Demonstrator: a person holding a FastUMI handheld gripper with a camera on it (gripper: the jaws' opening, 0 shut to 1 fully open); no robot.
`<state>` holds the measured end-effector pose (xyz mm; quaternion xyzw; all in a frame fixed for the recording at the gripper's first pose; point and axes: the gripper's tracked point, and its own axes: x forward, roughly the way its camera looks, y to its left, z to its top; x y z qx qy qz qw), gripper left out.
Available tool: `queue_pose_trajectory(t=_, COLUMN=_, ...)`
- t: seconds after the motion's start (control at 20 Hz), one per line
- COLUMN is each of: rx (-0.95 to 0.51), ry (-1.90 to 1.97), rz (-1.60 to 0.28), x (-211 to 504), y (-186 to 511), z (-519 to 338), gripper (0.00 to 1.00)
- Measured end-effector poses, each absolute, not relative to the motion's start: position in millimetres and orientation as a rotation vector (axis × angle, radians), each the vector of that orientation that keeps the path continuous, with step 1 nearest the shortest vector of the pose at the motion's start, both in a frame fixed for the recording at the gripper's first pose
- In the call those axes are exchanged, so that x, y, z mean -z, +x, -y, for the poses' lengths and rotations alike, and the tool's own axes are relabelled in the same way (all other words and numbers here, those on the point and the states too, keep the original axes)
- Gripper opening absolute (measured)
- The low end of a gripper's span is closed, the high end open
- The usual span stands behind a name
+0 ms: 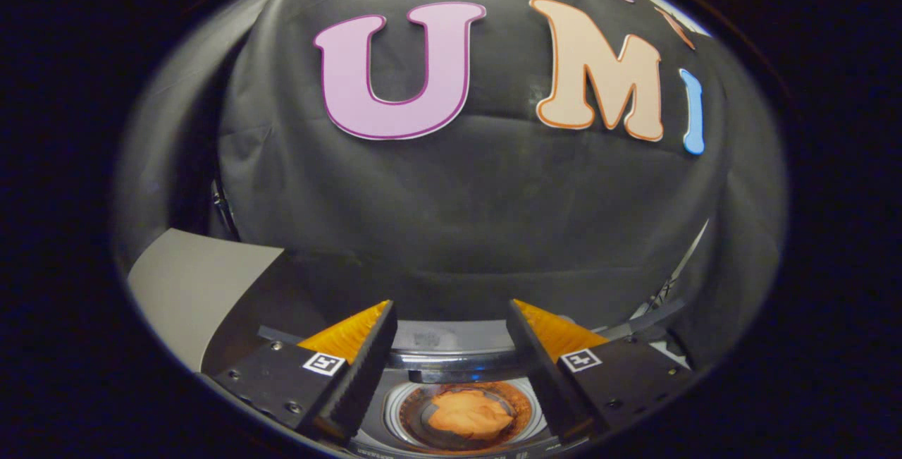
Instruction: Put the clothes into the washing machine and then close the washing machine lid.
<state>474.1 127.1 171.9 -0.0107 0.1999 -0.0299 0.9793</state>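
My gripper (451, 311) hangs above the washing machine with its fingers spread apart and nothing between them. Below and between the fingers lies the machine's round drum opening (394, 409). An orange piece of clothing (471, 413) lies crumpled at the bottom of the drum. The machine's top panel (440, 338) shows just beyond the drum, between the fingers. A grey slanted panel that looks like the raised lid (190, 286) stands to the left of the left finger.
The booth's black cloth wall (479, 212) rises close behind the machine. A thin metal stand leg (669, 290) slants down at the right, beyond the right finger.
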Motion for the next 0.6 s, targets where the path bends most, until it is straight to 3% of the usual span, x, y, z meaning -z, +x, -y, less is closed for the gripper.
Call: queue_pose_trajectory(t=0.6, rx=0.086, ry=0.028, rz=-0.382, x=-174.2, y=471.6, z=-126.6, gripper=0.97)
